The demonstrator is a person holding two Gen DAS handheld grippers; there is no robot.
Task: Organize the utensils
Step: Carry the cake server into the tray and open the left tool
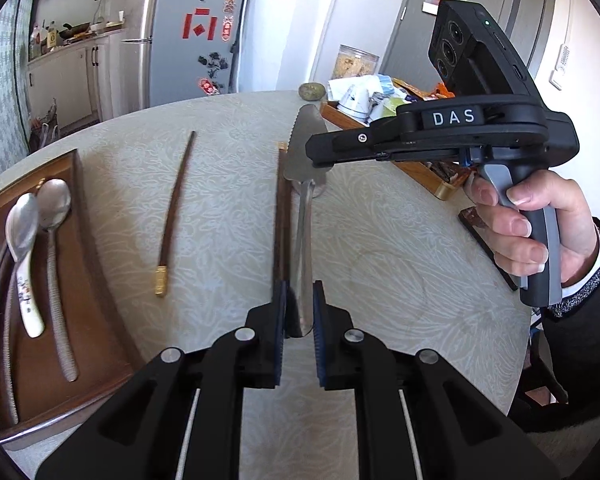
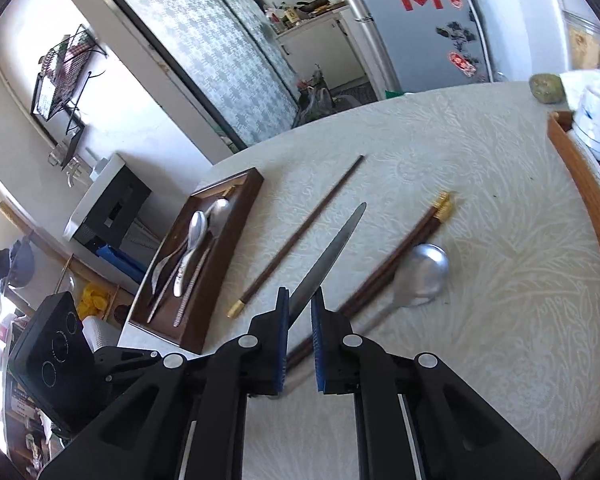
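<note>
Steel cake server [image 1: 306,200] clamped between both grippers' fingers [image 1: 281,312].

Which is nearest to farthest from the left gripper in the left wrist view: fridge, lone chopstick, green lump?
1. Lone chopstick, on the table, left of the left gripper.
2. Green lump, at the table's far edge.
3. Fridge, beyond the table, back left.

Three chopsticks [image 2: 300,236], four spoons [image 2: 420,276] (three trayed), one cake server [image 1: 306,216].
</note>
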